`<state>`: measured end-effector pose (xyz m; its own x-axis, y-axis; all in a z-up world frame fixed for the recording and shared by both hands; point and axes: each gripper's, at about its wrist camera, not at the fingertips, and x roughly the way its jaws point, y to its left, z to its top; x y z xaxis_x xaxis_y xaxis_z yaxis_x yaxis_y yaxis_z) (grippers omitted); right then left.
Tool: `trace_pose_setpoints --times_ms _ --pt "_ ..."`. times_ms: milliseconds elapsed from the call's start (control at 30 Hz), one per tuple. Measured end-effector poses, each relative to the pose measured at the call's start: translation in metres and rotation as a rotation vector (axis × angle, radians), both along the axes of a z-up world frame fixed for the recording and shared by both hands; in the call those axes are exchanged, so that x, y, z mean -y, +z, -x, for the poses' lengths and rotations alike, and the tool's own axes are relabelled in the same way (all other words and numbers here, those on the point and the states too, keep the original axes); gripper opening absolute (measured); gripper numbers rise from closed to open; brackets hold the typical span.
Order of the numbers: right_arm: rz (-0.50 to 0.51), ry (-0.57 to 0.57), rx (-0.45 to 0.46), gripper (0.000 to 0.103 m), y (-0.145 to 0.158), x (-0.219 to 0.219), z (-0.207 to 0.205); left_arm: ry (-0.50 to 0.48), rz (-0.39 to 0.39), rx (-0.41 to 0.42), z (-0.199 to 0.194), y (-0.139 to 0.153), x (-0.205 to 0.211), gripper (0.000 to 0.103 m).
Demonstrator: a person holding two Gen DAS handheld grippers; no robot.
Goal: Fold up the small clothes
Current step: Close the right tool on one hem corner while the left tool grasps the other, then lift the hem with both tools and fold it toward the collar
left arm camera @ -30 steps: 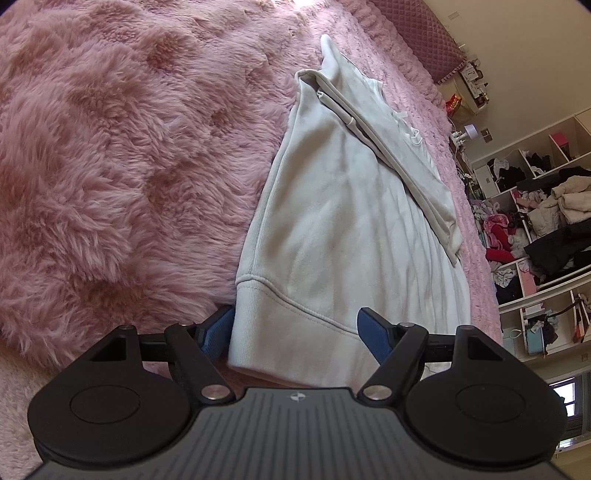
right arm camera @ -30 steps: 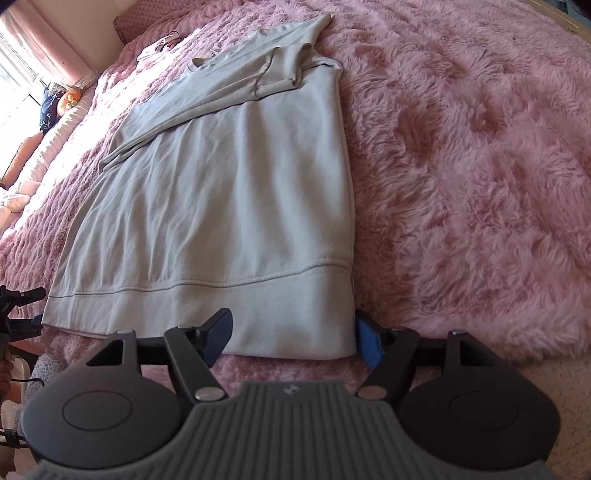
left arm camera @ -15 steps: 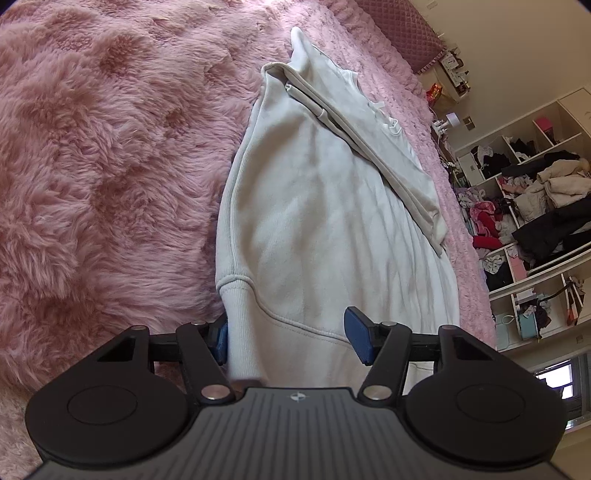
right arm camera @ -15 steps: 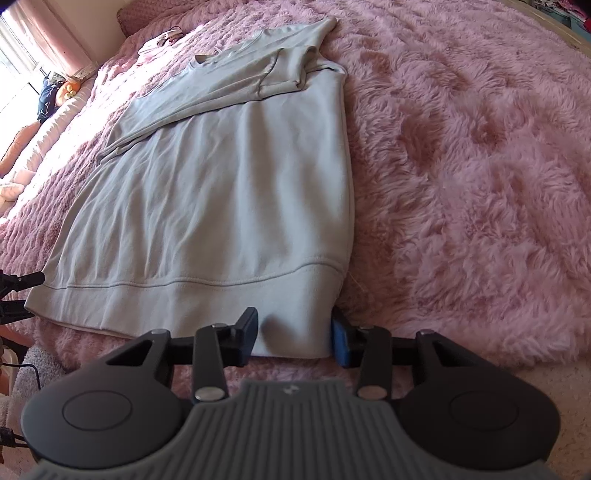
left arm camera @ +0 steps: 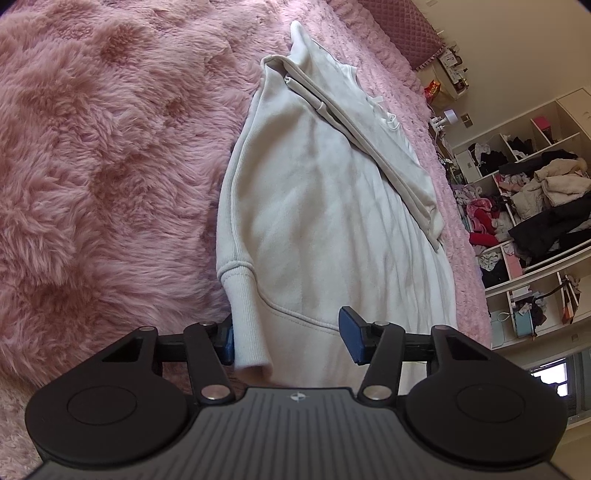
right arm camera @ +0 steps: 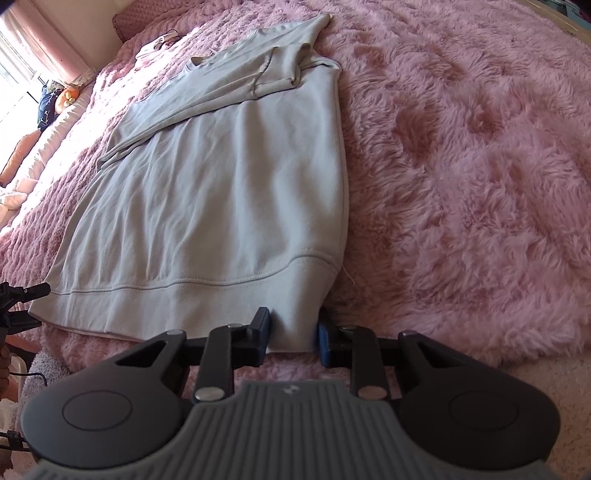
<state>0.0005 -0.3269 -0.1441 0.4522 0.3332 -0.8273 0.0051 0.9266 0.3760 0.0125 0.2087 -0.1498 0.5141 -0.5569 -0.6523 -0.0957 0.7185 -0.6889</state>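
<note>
A pale cream sweatshirt lies flat on a fluffy pink bedspread, its sleeves folded across the chest. In the left wrist view my left gripper is wide open around the hem's left corner, which is bunched and lifted between the blue pads. In the right wrist view the sweatshirt stretches away from me. My right gripper has narrowed onto the hem's right corner, both pads touching the cloth. The left gripper's tips show at the far left by the other hem corner.
Open shelves stuffed with clothes stand to the right of the bed. A quilted pink headboard is at the far end. Pillows and a curtained window lie at the far left in the right wrist view.
My right gripper has closed in from wide open onto the hem's right corner. My left gripper has pushed forward around the left corner, which has bunched up and lifted.
</note>
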Motion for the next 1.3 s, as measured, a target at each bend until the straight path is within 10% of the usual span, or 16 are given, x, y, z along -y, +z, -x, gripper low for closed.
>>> trace_pose_setpoints --times_ms 667,767,1067,1133,1200,1300 --pt "-0.193 -0.127 0.009 0.032 0.02 0.019 0.007 0.007 0.104 -0.001 0.005 -0.002 0.001 0.057" --pt "-0.226 -0.103 -0.037 0.046 0.014 0.018 0.004 0.004 0.107 -0.018 0.005 -0.007 0.003 0.057" --pt "-0.209 -0.15 -0.031 0.035 0.007 0.016 -0.001 0.01 0.111 -0.009 0.002 -0.007 0.005 0.057" --pt "-0.211 -0.15 -0.039 0.006 0.006 0.019 -0.003 0.024 0.118 0.003 0.002 -0.006 0.002 0.046" --pt "-0.194 -0.134 -0.034 0.006 0.008 0.018 -0.003 0.021 0.099 0.024 0.002 -0.002 0.002 0.014" --pt "-0.189 -0.121 -0.019 0.005 0.012 0.017 -0.003 0.027 0.092 0.055 0.004 0.003 0.0 0.008"
